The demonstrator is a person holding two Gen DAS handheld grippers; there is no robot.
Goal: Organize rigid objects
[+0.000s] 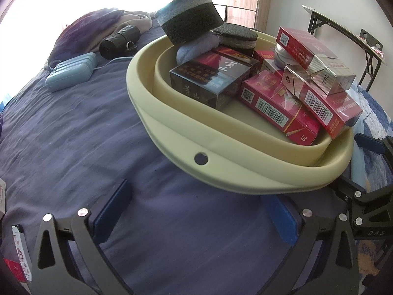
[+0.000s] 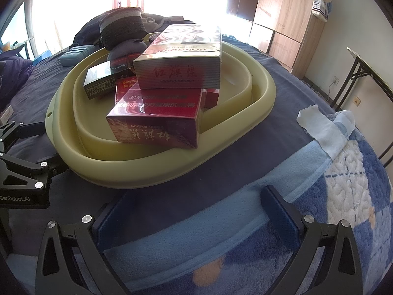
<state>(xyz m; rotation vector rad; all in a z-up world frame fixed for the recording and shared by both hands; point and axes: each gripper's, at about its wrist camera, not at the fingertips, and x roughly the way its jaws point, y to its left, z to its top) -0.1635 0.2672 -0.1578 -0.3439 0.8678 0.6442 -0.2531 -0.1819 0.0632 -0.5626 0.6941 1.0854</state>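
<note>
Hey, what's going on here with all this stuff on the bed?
Someone with a handheld gripper in each hand is tidying small items into a pale green basin on the bed. It already holds a pile of cigarette packs and dark foam pieces. Right now both the left gripper and the right gripper are open and empty, just short of the basin's rim. A blue case lies further back on the bed.

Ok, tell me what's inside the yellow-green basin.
The basin holds red cigarette packs, a dark pack, two foam rolls and a bluish-grey soft lump. Anything beneath the pile is covered.
</note>
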